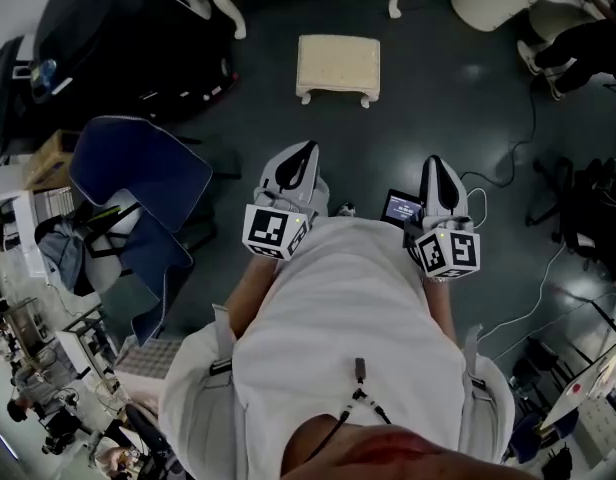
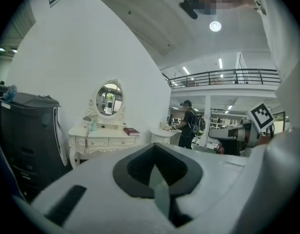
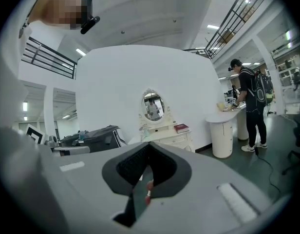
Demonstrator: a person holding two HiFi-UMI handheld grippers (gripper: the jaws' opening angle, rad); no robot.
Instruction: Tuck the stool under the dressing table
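Left gripper (image 1: 308,151) near blue chair (image 1: 138,173)

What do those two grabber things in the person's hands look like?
The left gripper and right gripper are white, pointed shells with dark grey insides. Each carries a white cube with black square markers. The person wears a white top.

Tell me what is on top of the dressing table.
On the dressing table are an oval mirror, a red book and a pale bottle. The left gripper hides the table's lower legs.
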